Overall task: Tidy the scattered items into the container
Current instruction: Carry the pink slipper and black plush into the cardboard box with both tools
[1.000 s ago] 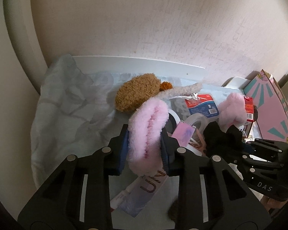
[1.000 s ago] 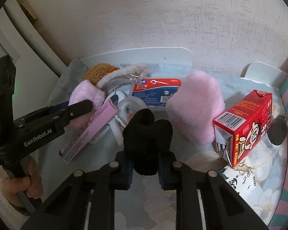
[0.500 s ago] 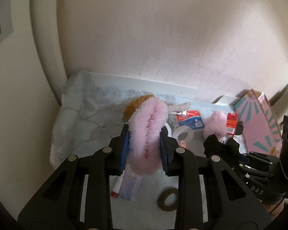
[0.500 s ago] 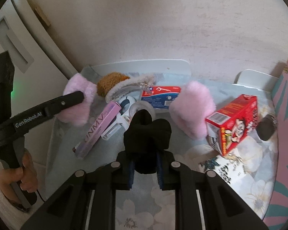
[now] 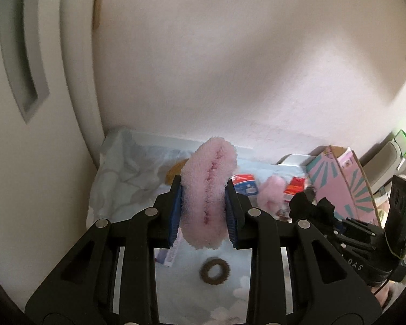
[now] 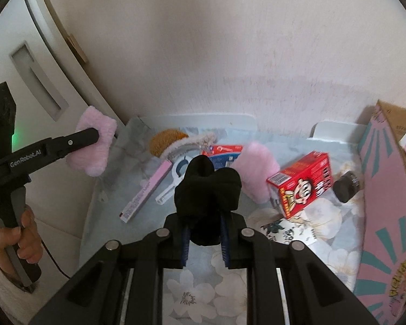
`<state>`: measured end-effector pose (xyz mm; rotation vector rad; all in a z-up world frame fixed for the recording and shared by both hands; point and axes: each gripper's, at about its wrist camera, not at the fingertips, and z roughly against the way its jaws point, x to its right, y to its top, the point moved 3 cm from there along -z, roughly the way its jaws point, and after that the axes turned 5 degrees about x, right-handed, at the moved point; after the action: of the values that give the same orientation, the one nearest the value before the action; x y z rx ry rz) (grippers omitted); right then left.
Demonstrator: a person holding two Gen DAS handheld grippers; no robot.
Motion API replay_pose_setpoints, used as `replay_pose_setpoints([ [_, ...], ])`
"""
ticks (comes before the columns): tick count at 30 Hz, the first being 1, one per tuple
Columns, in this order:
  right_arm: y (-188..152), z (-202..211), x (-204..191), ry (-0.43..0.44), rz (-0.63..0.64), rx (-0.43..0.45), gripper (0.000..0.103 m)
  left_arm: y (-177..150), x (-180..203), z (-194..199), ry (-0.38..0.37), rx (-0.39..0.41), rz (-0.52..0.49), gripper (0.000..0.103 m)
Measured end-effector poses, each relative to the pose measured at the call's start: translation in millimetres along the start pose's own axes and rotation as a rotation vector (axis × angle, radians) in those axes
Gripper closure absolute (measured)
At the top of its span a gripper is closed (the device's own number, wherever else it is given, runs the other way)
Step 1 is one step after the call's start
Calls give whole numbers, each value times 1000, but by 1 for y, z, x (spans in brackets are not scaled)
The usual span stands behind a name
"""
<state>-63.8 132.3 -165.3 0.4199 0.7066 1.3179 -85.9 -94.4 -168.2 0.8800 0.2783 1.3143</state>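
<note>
You are gripping a pink fluffy pad (image 5: 208, 187) across its middle in the left tool (image 5: 204, 205) and soft black cloth (image 6: 207, 189) in the right tool (image 6: 204, 239), both light and squashy, above the table (image 6: 230, 284), pink box (image 6: 387, 203) at right.

Pink box (image 6: 387, 203) walls right side; wall (image 6: 230, 54) behind; near cloth (image 6: 203, 292) bare.

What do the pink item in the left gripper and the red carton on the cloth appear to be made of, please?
Pink fluffy item: soft plush or fleece, judging by its fuzzy pile and stitched centre seam; it bulges between the fingers. Red carton: likely glossy printed paperboard, given its crisp folded edges, barcode and cartoon print.
</note>
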Motion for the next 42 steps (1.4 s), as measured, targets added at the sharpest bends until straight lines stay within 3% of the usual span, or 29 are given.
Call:
replay_pose_setpoints([
  [14, 44, 100, 45, -112, -16, 142, 86, 47, 144, 53, -112, 75, -143, 77],
  [20, 53, 138, 75, -229, 31, 155, 86, 53, 208, 51, -195, 74, -190, 77],
  [25, 50, 165, 112, -276, 4, 161, 86, 49, 269, 43, -269, 53, -241, 77],
  [32, 37, 181, 174, -329, -41, 132, 86, 32, 340, 1, -311, -12, -268, 77],
  [36, 27, 176, 209, -336, -75, 98, 86, 14, 369, -41, -302, -58, -295, 77],
  [42, -1, 155, 230, -300, -104, 9, 86, -20, 390, -99, -262, -164, -323, 77],
])
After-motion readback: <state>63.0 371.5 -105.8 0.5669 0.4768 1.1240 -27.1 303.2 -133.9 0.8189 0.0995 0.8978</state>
